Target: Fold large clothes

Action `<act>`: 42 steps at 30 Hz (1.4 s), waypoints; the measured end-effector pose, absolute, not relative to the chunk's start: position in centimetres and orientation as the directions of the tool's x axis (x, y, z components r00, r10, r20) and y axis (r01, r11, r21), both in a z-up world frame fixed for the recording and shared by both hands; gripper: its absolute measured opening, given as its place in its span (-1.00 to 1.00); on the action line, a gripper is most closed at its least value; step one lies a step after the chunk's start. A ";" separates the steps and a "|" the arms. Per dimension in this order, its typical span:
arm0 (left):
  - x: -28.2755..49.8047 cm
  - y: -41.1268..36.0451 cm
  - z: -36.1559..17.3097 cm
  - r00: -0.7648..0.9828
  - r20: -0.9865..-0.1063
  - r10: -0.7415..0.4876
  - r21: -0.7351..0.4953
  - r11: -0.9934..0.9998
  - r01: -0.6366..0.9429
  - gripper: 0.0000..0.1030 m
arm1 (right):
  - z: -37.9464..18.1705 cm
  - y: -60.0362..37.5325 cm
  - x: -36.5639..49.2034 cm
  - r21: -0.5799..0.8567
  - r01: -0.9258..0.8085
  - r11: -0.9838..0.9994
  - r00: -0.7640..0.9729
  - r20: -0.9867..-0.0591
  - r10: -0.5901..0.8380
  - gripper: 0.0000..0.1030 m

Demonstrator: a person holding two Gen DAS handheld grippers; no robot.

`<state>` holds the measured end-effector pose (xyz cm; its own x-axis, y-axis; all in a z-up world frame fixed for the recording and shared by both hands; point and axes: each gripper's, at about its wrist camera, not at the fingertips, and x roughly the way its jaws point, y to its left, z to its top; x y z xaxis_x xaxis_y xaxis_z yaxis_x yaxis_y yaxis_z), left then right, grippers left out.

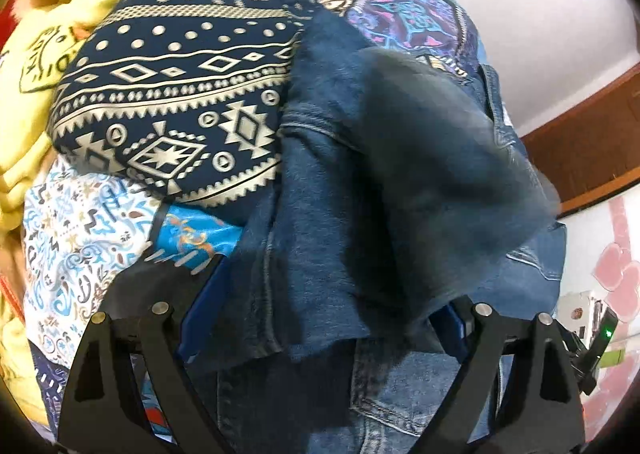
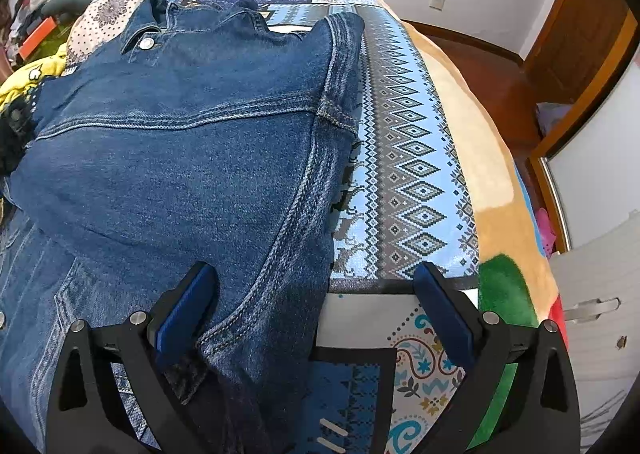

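Observation:
A blue denim jacket (image 2: 192,141) lies back-up on a patchwork bedspread (image 2: 408,141), collar at the far end, one sleeve folded along its right edge. My right gripper (image 2: 316,318) is open just above the jacket's near right hem, its jaws wide apart with cloth between them but not pinched. In the left wrist view my left gripper (image 1: 328,318) is open too, with a blurred flap of the denim jacket (image 1: 400,173) draped over and between its blue pads.
A navy patterned cloth (image 1: 172,101) and a yellow garment (image 1: 48,33) lie left of the jacket. The bed's tan blanket edge (image 2: 496,157) drops off at the right. A wooden door (image 2: 576,33) and a white cabinet (image 2: 596,294) stand beyond.

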<state>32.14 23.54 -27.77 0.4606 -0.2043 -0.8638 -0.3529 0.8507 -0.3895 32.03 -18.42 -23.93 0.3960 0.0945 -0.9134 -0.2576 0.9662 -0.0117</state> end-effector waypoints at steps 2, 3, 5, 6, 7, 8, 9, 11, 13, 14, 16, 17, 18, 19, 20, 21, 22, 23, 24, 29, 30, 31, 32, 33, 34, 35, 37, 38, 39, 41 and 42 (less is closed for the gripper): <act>31.5 23.8 -27.1 0.451 -0.885 -0.110 -0.303 0.874 -0.380 0.78 | -23.9 -18.4 31.9 -0.017 -0.254 0.967 0.393 -0.915 0.088 0.92; 31.3 24.0 -26.8 0.445 -0.893 -0.070 -0.263 0.883 -0.390 0.77 | -23.8 -18.4 31.9 -0.016 -0.254 0.967 0.391 -0.916 0.088 0.92; 30.6 24.6 -26.4 0.443 -0.896 -0.039 -0.231 0.891 -0.390 0.77 | -23.6 -18.4 31.9 -0.017 -0.251 0.968 0.383 -0.920 0.083 0.92; 30.0 24.8 -26.0 0.445 -0.894 -0.042 -0.233 0.893 -0.384 0.77 | -23.5 -18.4 31.7 -0.019 -0.251 0.968 0.381 -0.921 0.081 0.92; 29.6 24.9 -25.6 0.447 -0.894 -0.037 -0.226 0.898 -0.377 0.77 | -23.2 -18.3 31.7 -0.023 -0.253 0.967 0.383 -0.920 0.078 0.92; 29.2 24.9 -25.0 0.449 -0.893 -0.015 -0.202 0.906 -0.371 0.77 | -22.9 -18.3 31.5 -0.030 -0.256 0.966 0.390 -0.918 0.075 0.92; 28.9 24.7 -24.4 0.453 -0.891 0.018 -0.166 0.917 -0.363 0.77 | -22.5 -18.2 31.3 -0.034 -0.257 0.966 0.397 -0.915 0.074 0.92; 28.0 24.1 -22.8 0.467 -0.881 0.079 -0.091 0.940 -0.330 0.77 | -21.5 -18.0 30.8 -0.031 -0.261 0.965 0.415 -0.906 0.083 0.92; 27.4 23.4 -21.5 0.481 -0.870 0.108 -0.047 0.953 -0.299 0.78 | -20.3 -17.8 30.0 -0.023 -0.269 0.963 0.436 -0.894 0.101 0.92; 26.8 23.2 -20.8 0.490 -0.864 0.115 -0.034 0.958 -0.286 0.77 | -19.6 -17.7 29.5 -0.021 -0.275 0.961 0.449 -0.887 0.109 0.92; 25.6 22.7 -19.4 0.514 -0.850 0.120 -0.020 0.966 -0.258 0.78 | -18.0 -17.4 28.3 -0.017 -0.290 0.957 0.479 -0.868 0.130 0.92; 25.0 22.4 -18.7 0.527 -0.842 0.115 -0.020 0.970 -0.243 0.78 | -17.5 -17.4 27.8 -0.012 -0.297 0.955 0.490 -0.860 0.142 0.92; 24.7 22.1 -18.3 0.534 -0.839 0.108 -0.023 0.972 -0.232 0.78 | -17.0 -17.4 27.4 -0.006 -0.303 0.953 0.498 -0.854 0.153 0.92; 24.4 21.9 -17.9 0.542 -0.835 0.096 -0.030 0.975 -0.218 0.78 | -16.4 -17.1 26.9 0.000 -0.309 0.951 0.507 -0.846 0.165 0.92; 23.8 21.6 -17.4 0.548 -0.832 0.083 -0.038 0.978 -0.205 0.78 | -15.8 -17.1 26.2 0.010 -0.315 0.949 0.515 -0.838 0.180 0.92; 23.5 21.4 -17.2 0.550 -0.832 0.076 -0.042 0.979 -0.197 0.78 | -15.3 -17.2 25.7 0.021 -0.321 0.947 0.520 -0.831 0.195 0.92; 22.9 21.1 -16.9 0.554 -0.830 0.066 -0.046 0.981 -0.186 0.78 | -15.0 -17.2 25.4 0.031 -0.327 0.944 0.523 -0.827 0.208 0.92; 22.3 20.9 -16.6 0.556 -0.829 0.059 -0.048 0.983 -0.176 0.78 | -14.6 -17.4 24.8 0.044 -0.334 0.942 0.525 -0.821 0.224 0.92; 21.8 20.6 -16.5 0.557 -0.829 0.054 -0.047 0.985 -0.166 0.78 | -14.3 -17.6 24.3 0.057 -0.338 0.939 0.526 -0.816 0.239 0.92; 19.3 19.9 -17.7 0.538 -0.842 0.038 -0.050 0.988 -0.148 0.78 | -14.6 -18.5 22.0 0.117 -0.343 0.932 0.505 -0.814 0.288 0.92; 18.6 20.0 -18.4 0.522 -0.852 0.028 -0.061 0.986 -0.153 0.78 | -14.9 -18.7 21.5 0.123 -0.339 0.933 0.495 -0.820 0.288 0.92; 18.2 20.1 -19.2 0.507 -0.862 0.021 -0.070 0.985 -0.160 0.78 | -15.1 -19.0 21.1 0.130 -0.335 0.933 0.487 -0.824 0.289 0.92; 17.8 20.1 -19.7 0.496 -0.868 0.017 -0.075 0.983 -0.165 0.78 | -15.6 -19.4 20.7 0.143 -0.326 0.934 0.476 -0.829 0.293 0.92; 17.3 20.2 -20.6 0.478 -0.879 0.007 -0.087 0.981 -0.174 0.78 | -16.0 -19.7 20.3 0.156 -0.316 0.936 0.466 -0.834 0.297 0.92; 16.8 20.4 -21.5 0.459 -0.888 -0.008 -0.103 0.978 -0.183 0.78 | -16.5 -20.0 19.9 0.172 -0.305 0.937 0.454 -0.838 0.301 0.92; 16.4 20.5 -22.4 0.438 -0.899 -0.025 -0.121 0.974 -0.194 0.78 | -16.8 -20.3 19.6 0.184 -0.293 0.938 0.444 -0.842 0.305 0.92; 15.7 20.6 -24.1 0.403 -0.914 -0.052 -0.149 0.965 -0.214 0.78 | -17.5 -20.9 19.0 0.216 -0.265 0.940 0.422 -0.851 0.314 0.92; 15.3 20.6 -24.8 0.387 -0.920 -0.061 -0.159 0.961 -0.227 0.78 | -18.0 -21.2 18.6 0.237 -0.248 0.939 0.407 -0.854 0.323 0.92; 15.0 20.6 -25.5 0.369 -0.927 -0.071 -0.169 0.955 -0.242 0.78 | -18.4 -21.5 18.2 0.256 -0.233 0.938 0.396 -0.856 0.332 0.92; 14.3 20.3 -26.6 0.347 -0.933 -0.091 -0.189 0.947 -0.261 0.78 | -19.0 -21.9 17.4 0.298 -0.207 0.932 0.376 -0.855 0.357 0.92; 14.1 20.2 -26.9 0.345 -0.933 -0.101 -0.200 0.944 -0.264 0.78 | -19.2 -21.9 17.1 0.307 -0.202 0.930 0.372 -0.854 0.363 0.92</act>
